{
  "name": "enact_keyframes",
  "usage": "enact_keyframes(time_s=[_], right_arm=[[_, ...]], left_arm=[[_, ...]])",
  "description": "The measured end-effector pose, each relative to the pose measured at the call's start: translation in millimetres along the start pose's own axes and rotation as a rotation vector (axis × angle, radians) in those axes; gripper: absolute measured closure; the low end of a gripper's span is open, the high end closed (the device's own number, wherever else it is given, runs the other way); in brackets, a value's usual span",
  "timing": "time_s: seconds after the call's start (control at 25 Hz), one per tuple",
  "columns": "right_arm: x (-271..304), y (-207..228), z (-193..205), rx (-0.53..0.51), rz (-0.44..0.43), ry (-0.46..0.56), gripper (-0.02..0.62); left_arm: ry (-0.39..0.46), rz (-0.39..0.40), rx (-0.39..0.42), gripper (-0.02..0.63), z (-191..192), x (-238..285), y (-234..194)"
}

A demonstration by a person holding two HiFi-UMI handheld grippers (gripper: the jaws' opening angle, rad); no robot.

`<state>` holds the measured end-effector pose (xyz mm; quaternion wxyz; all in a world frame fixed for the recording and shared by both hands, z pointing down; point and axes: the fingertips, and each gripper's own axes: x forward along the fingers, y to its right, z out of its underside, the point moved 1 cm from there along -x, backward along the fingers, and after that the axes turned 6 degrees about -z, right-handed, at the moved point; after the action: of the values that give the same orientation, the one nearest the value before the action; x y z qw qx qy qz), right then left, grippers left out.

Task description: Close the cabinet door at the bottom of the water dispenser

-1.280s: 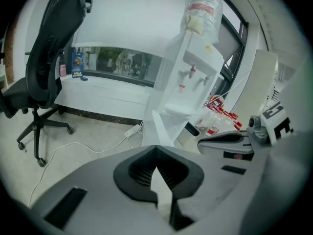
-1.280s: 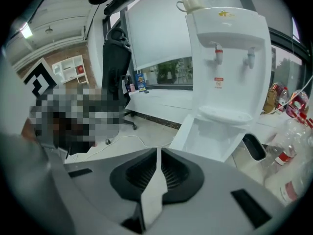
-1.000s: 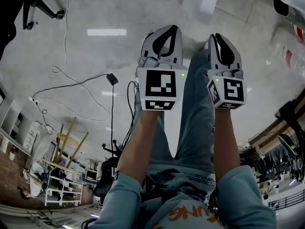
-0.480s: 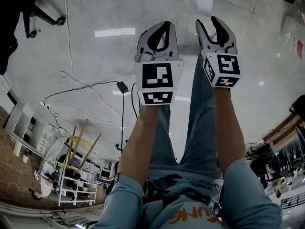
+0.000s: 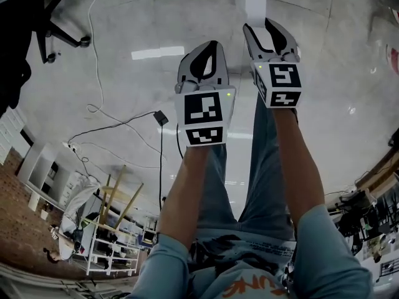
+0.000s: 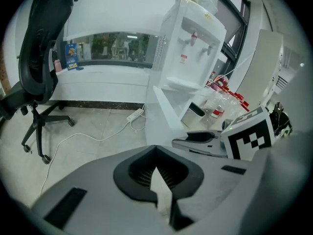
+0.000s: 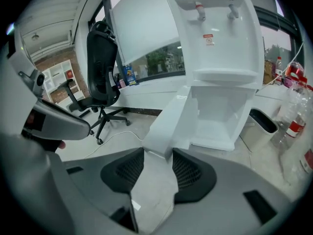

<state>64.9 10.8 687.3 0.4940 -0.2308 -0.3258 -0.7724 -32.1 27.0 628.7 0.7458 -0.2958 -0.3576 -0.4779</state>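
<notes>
The white water dispenser (image 7: 220,43) stands on the floor with its bottom cabinet (image 7: 220,119) open. The cabinet door (image 7: 168,116) swings out toward me, and shows as a white strip (image 5: 255,2) at the top of the head view. My right gripper (image 5: 268,28) is just short of the door with its jaws opening. The door's edge shows in the gap (image 7: 157,153) and the pads do not press on it. My left gripper (image 5: 212,47) hangs beside it, shut and empty (image 6: 155,148). The dispenser (image 6: 193,43) and door (image 6: 164,114) lie ahead of it.
A black office chair (image 7: 100,67) stands left of the dispenser, its base (image 5: 59,36) at the head view's upper left. A power strip (image 6: 134,115) and cables (image 5: 100,114) lie on the floor. A bin (image 7: 261,126) and bottles (image 7: 293,121) stand to the right.
Both grippers have moved forward toward the dispenser's door. The right gripper's jaws have gone from shut to wide apart. The left gripper has stayed shut.
</notes>
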Motion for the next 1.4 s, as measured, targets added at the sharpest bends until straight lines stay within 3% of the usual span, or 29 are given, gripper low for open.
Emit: enact_keyframes(time_s=[0.8,1.08,1.4], right_arm=[[-32.2,60.7,5.2,0.07,0.009,0.003,0.405],[-48.0,93.3,3.8,0.034,0.029,-0.002,0.405],[-56.4,131.7,-3.3,-0.102,0.047,-0.03,0.407]], left_arm=[[-0.031,0.066,0.077,0.598,-24.8,28.4,60.3],[-0.039,0.075,0.098,0.598,-33.4,42.1,89.6],[-0.052,0.085,0.117,0.598,-44.7,61.6,119.6]])
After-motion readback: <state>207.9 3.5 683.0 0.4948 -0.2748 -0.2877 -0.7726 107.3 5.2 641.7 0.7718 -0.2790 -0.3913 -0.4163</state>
